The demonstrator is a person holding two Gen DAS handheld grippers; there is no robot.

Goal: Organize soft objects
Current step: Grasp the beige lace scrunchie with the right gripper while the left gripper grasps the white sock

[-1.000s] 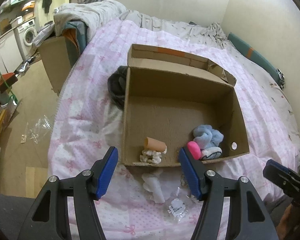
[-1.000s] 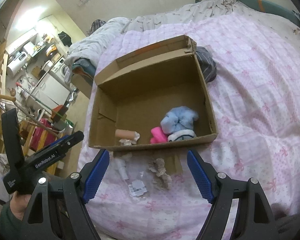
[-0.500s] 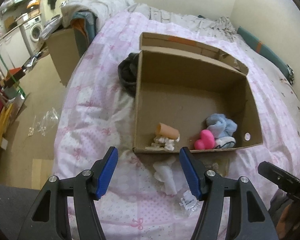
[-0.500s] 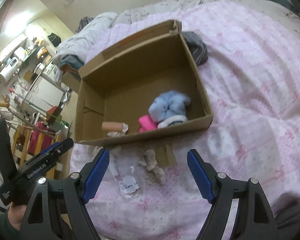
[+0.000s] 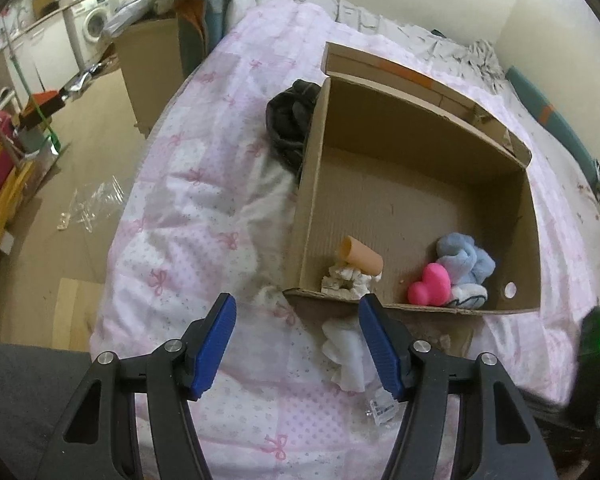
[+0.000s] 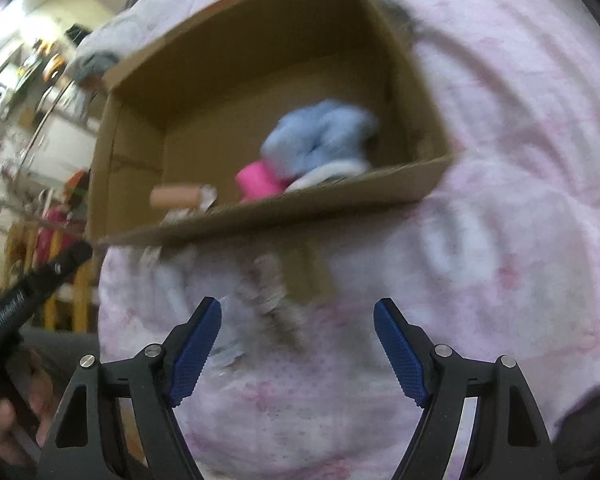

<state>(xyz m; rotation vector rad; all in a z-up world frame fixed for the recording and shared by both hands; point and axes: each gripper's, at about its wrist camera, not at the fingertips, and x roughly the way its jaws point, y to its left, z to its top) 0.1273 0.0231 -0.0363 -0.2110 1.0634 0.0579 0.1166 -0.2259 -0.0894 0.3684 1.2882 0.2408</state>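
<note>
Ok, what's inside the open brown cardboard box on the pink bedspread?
In the cardboard box: a tan tube on a cream crumpled piece, a pink heart-shaped toy, and a fluffy light-blue bundle over something white, mostly covered.

A box (image 5: 412,184) lies on the bed (image 5: 204,208), ahead of the left gripper (image 5: 296,344). In its near end sit a tube (image 5: 360,258) and 2 soft toys (image 5: 460,260). A rag (image 5: 346,354) lies between the gripper's fingers, before the box.
</note>
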